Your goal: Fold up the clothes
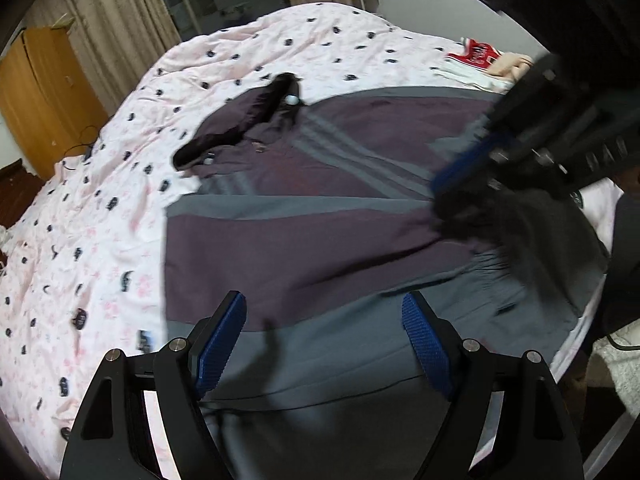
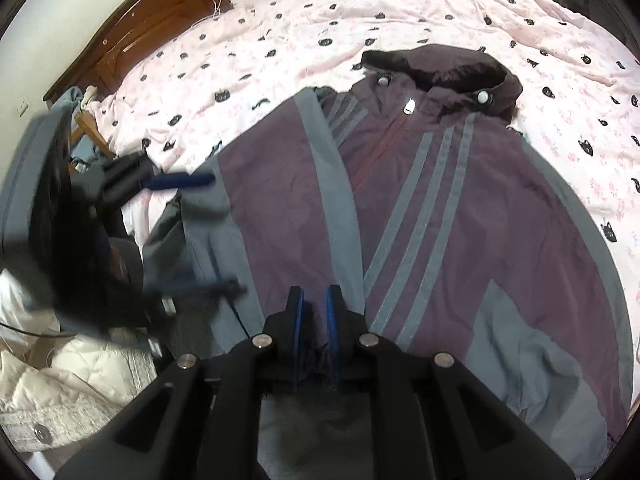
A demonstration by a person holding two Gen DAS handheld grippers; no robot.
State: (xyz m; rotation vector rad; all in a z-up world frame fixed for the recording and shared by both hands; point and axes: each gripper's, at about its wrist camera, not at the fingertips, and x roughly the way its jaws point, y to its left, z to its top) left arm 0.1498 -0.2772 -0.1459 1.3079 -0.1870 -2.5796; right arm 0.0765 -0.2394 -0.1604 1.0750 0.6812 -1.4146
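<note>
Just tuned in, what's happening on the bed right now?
A purple and grey jacket lies spread on the pink bedspread, hood at the far end. The right gripper is shut on a dark bit of the jacket, apparently a sleeve cuff. The left gripper is open above the grey hem, holding nothing.

Maroon jacket (image 2: pixel 460 208) with grey panels and triple stripes; pink bedspread (image 2: pixel 300 28) printed with black cat faces.

The left claw (image 1: pixel 324 336) is held low, its blue-padded fingers spread wide apart. The right claw (image 2: pixel 316 320) is nearly closed, fabric pinched between its pads.
</note>
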